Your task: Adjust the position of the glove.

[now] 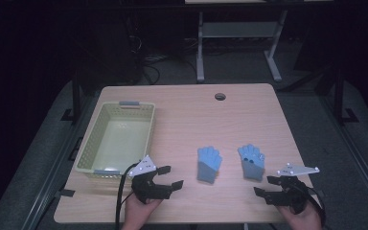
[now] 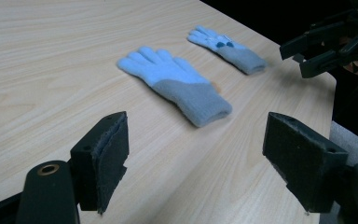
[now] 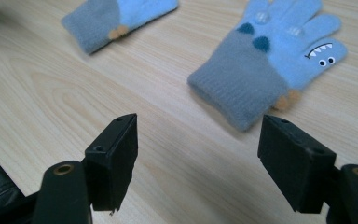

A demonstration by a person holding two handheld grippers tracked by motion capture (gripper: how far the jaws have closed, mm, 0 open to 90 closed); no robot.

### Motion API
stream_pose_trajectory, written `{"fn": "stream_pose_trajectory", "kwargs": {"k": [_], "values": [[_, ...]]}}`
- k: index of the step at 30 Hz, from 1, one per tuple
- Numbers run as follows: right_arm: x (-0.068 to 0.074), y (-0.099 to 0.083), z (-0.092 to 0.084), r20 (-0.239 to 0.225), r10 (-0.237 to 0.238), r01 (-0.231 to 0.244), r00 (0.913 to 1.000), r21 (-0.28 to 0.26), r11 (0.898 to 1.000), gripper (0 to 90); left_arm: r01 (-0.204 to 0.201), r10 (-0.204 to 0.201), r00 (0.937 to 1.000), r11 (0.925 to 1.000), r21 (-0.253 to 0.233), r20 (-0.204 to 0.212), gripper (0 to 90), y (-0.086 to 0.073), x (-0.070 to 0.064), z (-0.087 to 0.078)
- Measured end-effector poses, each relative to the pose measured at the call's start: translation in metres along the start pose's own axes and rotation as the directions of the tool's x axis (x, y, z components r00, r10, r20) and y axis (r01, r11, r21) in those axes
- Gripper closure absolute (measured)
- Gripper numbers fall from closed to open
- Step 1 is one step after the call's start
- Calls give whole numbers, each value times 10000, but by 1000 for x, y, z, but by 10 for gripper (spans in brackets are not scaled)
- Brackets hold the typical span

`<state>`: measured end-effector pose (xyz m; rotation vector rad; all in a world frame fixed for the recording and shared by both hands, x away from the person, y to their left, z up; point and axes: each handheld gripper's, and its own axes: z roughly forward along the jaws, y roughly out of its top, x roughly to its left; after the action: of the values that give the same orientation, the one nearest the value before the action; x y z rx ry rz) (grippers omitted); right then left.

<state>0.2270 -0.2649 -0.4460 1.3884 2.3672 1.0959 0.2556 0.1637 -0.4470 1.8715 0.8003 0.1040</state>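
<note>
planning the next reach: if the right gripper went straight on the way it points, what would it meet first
Probably the grey cuff of the right glove, the one with the shark face, lying flat just ahead of the open right gripper. Bare table lies between; depth is hard to judge.

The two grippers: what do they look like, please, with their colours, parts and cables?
Both are black. The left gripper carries a light grey three-cornered plate on top, and a black cable trails from it toward the table edge. The right gripper has a similar grey plate. Each has two blocky black jaws with screw holes; the left one's pads look frayed.
</note>
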Motion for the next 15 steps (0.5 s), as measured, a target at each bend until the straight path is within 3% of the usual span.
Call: {"fn": "stream_pose_trajectory", "kwargs": {"k": [15], "values": [[4, 12, 4, 5, -273, 273, 9996, -4, 9996, 269, -62, 62, 10000, 10000, 32, -38, 222, -2, -2, -2]]}}
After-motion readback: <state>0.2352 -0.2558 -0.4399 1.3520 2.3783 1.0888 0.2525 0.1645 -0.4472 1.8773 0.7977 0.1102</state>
